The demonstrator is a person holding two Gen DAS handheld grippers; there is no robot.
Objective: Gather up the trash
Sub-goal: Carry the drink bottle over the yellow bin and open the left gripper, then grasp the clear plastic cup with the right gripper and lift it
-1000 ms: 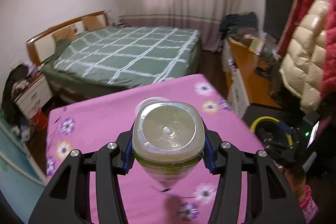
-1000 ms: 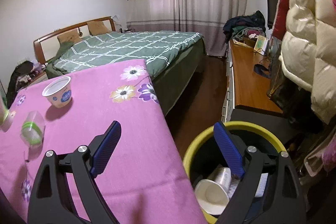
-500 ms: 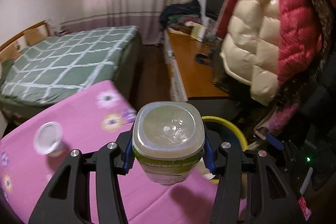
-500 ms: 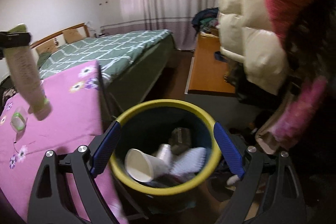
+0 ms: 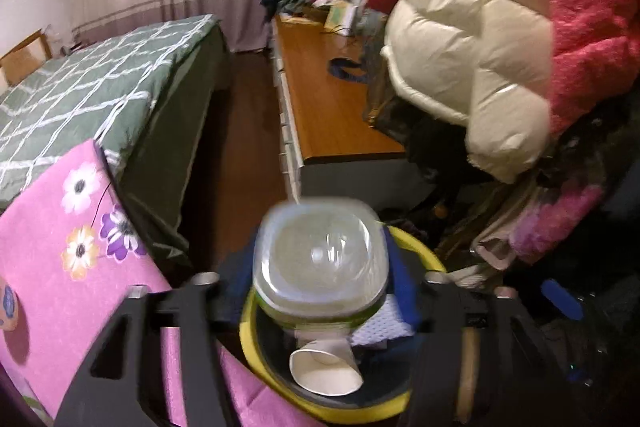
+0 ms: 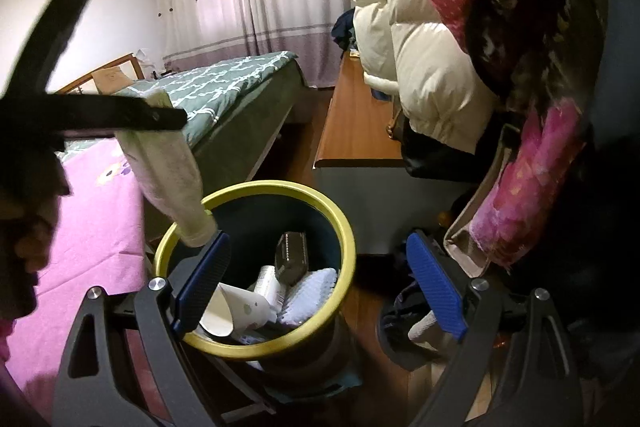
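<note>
While L claw (image 5: 322, 273) just opened, clear square bottle (image 5: 320, 263), cap down, above yellow-rimmed bin (image 6: 344, 227).

Yellow-rimmed bin (image 6: 256, 349), dark inside, beside pink cloth

Pink tablecloth (image 5: 52, 291) left of the bin, printed with white, orange and purple flowers. Green bedcover (image 5: 84, 87) beyond the bin, crossed with white lines. Clear, green-banded bottle (image 5: 320, 267) above the bin; white paper cup (image 5: 326, 373) inside.

Clear plastic bottle (image 5: 322, 263) with a green label – neck down, tilted, above the yellow-rimmed trash bin (image 6: 256, 347) holding a paper cup (image 5: 326, 373).
</note>
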